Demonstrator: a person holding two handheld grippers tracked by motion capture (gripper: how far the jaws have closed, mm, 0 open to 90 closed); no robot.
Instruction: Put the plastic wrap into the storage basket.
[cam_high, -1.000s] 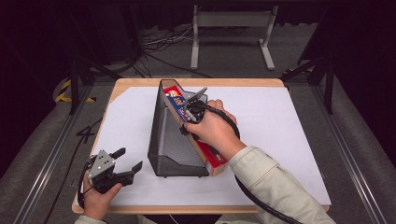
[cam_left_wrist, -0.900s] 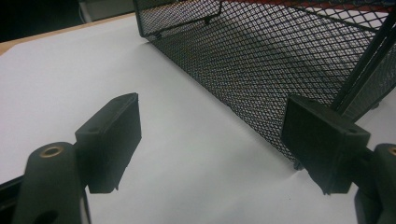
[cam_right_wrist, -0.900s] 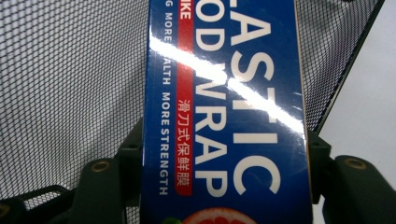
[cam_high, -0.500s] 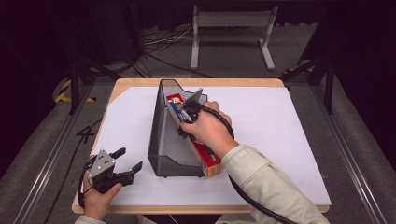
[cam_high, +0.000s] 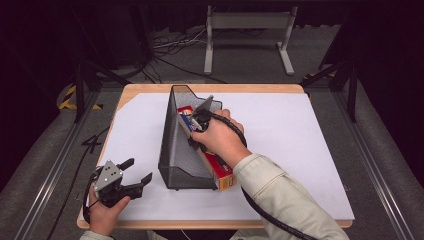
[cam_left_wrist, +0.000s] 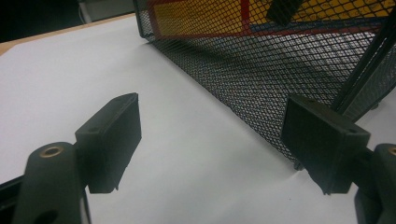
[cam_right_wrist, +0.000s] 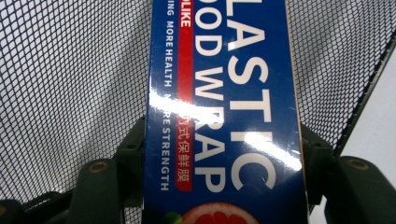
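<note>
Box (cam_high: 210, 159) of plastic wrap lies slanted in the mesh rack (cam_high: 175, 145), its far end up inside the rack near the tall back wall, its near end jutting out past the rack's low front edge above the white sheet (cam_high: 300, 150); the rack stands at the middle of the wooden table (cam_high: 145, 89), on that sheet.

Right gripper (cam_high: 196, 122) is clamped across the box's upper part; in the right gripper view the box (cam_right_wrist: 222, 112) runs straight up between the two jaws, one jaw pressed against each long edge, blue printed face toward the camera; mesh (cam_right_wrist: 70, 79) of the rack shows behind it on both sides; grip is at about the box's width, jaws part-way apart, pads in contact. Right hand (cam_high: 220, 140) wraps the gripper body over the rack's open side; black cable (cam_high: 260, 210) trails back along the sleeve.

Left gripper (cam_high: 131, 175) rests at the near left corner of the table, held in the left hand (cam_high: 102, 212); jaws spread wide with nothing between them; in the left gripper view the fingers (cam_left_wrist: 109, 140) frame bare sheet, with the rack's mesh wall (cam_left_wrist: 280, 70) just ahead and the box's yellow and red side visible through it; gripper and rack are apart, not touching.
</note>
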